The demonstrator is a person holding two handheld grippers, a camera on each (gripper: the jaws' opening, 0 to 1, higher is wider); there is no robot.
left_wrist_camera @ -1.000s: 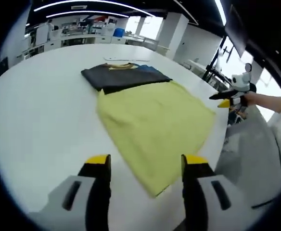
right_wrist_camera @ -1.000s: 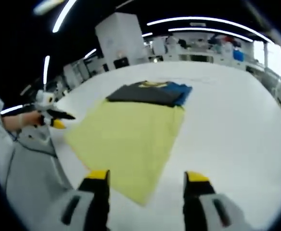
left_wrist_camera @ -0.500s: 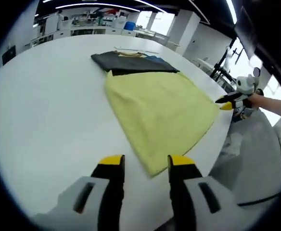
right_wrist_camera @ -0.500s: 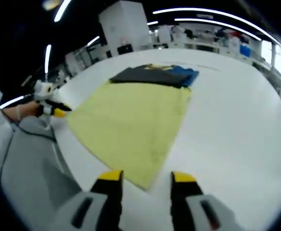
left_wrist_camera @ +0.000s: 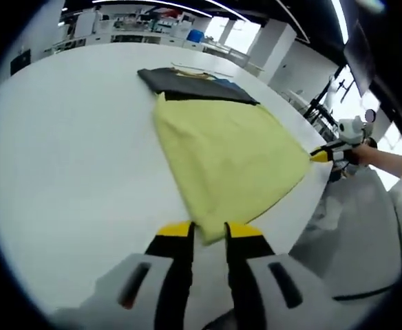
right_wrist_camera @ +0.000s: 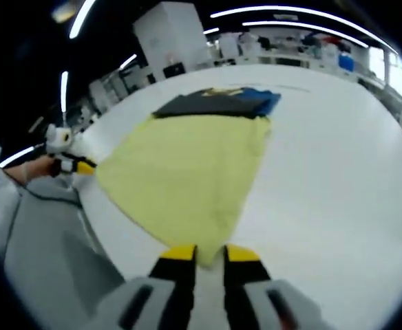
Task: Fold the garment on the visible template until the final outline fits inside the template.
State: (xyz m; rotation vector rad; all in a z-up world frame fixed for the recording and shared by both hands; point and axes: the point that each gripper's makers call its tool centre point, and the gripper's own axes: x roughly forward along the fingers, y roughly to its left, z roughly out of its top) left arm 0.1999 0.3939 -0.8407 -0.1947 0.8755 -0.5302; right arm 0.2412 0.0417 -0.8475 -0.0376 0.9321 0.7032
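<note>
A yellow garment (left_wrist_camera: 221,151) lies flat on the white table (left_wrist_camera: 70,151). My left gripper (left_wrist_camera: 209,232) has its jaws drawn close on the garment's near corner. In the same view my right gripper (left_wrist_camera: 319,156) sits at the garment's right corner by the table edge. The right gripper view shows the yellow garment (right_wrist_camera: 187,165) with my right gripper (right_wrist_camera: 210,253) pinched on its near corner. My left gripper (right_wrist_camera: 84,166) appears there at the far left corner. Both corners still rest on the table.
A folded dark garment (left_wrist_camera: 187,86) over a blue one (right_wrist_camera: 259,103) lies just beyond the yellow garment's far edge. The table's rounded edge runs close by both held corners. A person's hand (left_wrist_camera: 383,155) and grey clothing (left_wrist_camera: 366,227) are off the edge.
Both pairs of jaws went from wide open to nearly closed while moving forward onto the garment's near corners. The garment itself lies as before.
</note>
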